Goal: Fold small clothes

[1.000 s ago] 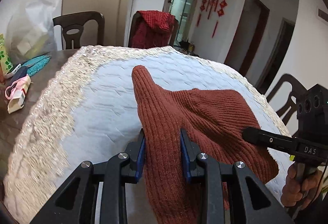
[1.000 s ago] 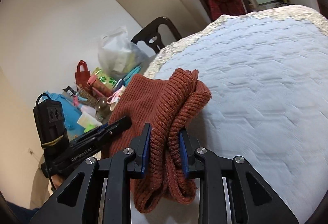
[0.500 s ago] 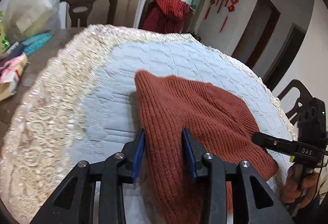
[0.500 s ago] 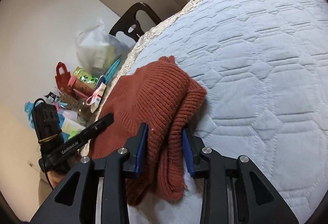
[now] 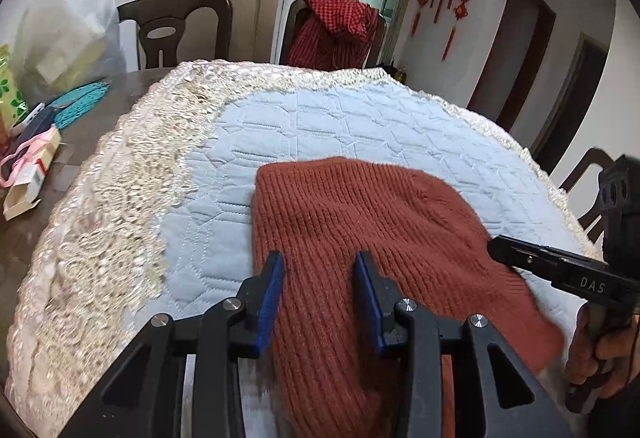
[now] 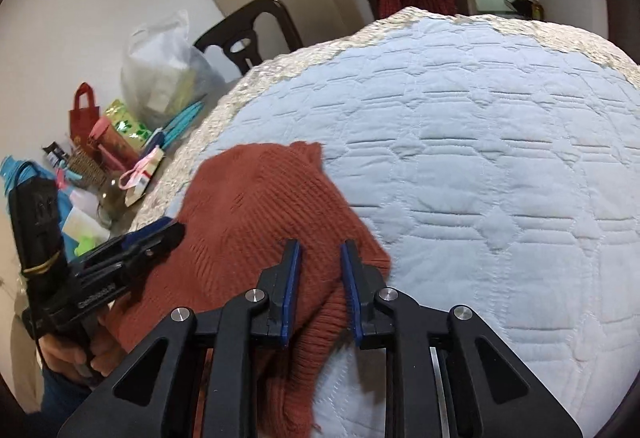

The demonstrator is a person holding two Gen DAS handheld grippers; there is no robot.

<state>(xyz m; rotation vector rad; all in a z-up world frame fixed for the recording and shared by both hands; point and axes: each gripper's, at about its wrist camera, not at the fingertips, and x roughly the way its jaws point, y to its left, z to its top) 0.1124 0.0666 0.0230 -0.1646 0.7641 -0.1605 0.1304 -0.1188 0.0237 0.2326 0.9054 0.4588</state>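
Fingers first: the left gripper has its blue pads straddling the near edge of the rust-red knit garment, not clearly pinching, so I can't tell if it's really gripping. The right gripper has just been closing, with a fold of the knit between its jaws. A second ago a corner stood up in the air; now the garment lies flat on the quilted cloth. Looks to me like one fold just landed.
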